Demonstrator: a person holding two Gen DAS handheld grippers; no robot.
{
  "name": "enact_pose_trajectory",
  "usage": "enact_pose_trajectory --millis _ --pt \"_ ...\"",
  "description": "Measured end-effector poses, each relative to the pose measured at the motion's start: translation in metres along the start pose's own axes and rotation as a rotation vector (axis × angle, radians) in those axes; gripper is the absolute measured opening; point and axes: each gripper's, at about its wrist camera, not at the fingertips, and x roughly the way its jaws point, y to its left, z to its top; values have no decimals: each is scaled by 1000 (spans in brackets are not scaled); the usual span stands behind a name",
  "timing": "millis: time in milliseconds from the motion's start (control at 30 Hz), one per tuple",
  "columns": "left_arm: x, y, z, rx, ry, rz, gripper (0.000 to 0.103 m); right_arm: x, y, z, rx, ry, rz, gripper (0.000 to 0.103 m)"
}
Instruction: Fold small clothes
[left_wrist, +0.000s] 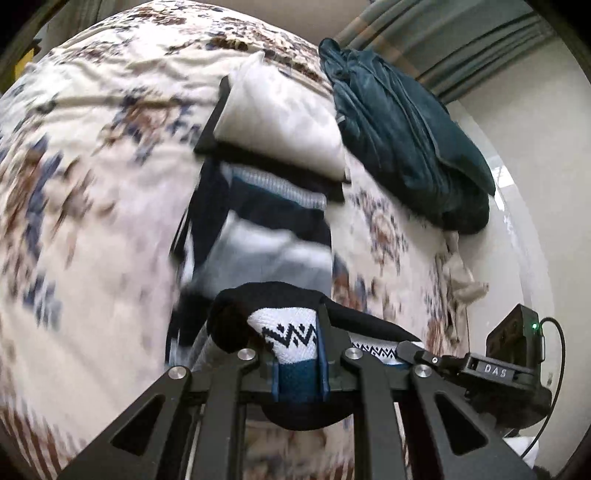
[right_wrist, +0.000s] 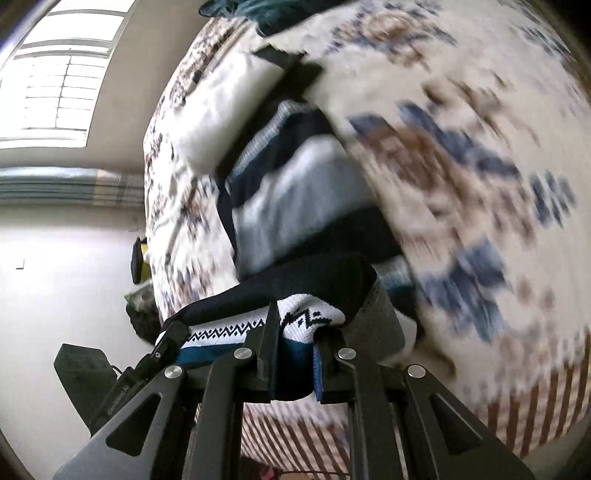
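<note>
One navy-white zigzag-patterned knit garment (left_wrist: 291, 332), pinched taut.

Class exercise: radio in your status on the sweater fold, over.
Left hand-held gripper and right hand-held gripper both shut on the patterned sweater. Its hem is stretched between them, rest hanging toward the floral bedspread. Nothing in the way; view blurred.

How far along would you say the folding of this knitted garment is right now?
Done: nothing looks folded flat yet. In hand: the left gripper and right gripper are both shut on one edge of the striped knit garment, which trails onto the floral bedspread. Left: laying it over and smoothing it; the dark teal garment lies untouched.
</note>
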Motion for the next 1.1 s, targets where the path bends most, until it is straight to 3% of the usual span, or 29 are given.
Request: enact_pose_trajectory --millis 233,333,400,433,500,533,567,600,633,733,867,1000,1100 --pt "80 31 111 -63 21 17 12 62 45 113 0 -42 -28 15" --pt "122 53 144 -125 84 0 17 97 50 160 38 -38 -41 15" --pt "146 61 161 -136 141 4 25 121 43 189 97 -7 -2 16" --pt "149 63 164 -136 152 -10 26 127 40 199 123 9 18 19" --pt "147 67 163 -133 146 -55 31 129 36 212 142 13 82 43" --pt "143 69 160 -136 137 -71 34 124 35 215 130 -8 98 71" --pt "137 71 154 -140 125 -96 45 118 33 215 117 -29 99 88" --pt "131 74 149 -143 109 -105 65 110 29 211 101 -50 100 88" --pt "121 78 143 -148 89 -99 72 106 25 206 95 -53 89 88" --pt "93 96 122 -189 44 -112 72 99 4 180 89 -29 28 88" --pt "69 113 87 -216 35 -51 72 110 -26 141 88 46 -41 88" --pt "95 133 50 -256 143 -36 72 145 -52 114 100 152 -34 88" --pt "131 137 40 -266 214 -90 72 171 -63 106 100 211 -7 88"
